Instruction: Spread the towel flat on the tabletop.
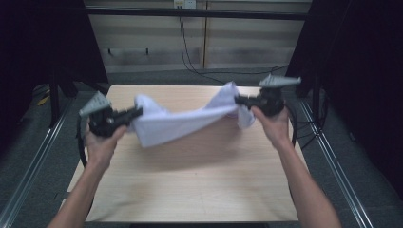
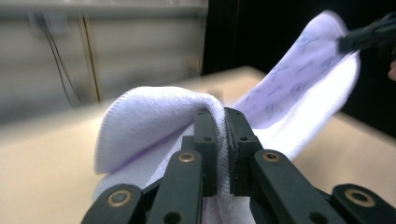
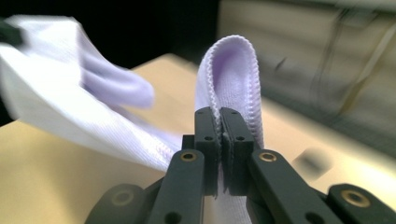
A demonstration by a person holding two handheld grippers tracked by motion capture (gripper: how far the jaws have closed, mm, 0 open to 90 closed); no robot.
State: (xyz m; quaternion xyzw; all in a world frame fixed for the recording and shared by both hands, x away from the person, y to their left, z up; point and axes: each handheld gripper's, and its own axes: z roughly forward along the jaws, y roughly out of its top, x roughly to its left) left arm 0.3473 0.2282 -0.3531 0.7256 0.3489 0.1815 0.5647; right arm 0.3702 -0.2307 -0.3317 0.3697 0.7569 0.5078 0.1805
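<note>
White towel point(image 1: 180, 121) sags mid-frame, long axis left to right above the table point(image 1: 190, 190). Left gripper point(image 1: 139, 112) and right gripper point(image 1: 237, 100) each clamp one end.

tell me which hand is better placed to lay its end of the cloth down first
Left, probably. The left claw holds its end of the cloth lower and nearer the table, where the cloth sags closest to the wood. The right claw grips its end higher and farther back.
</note>
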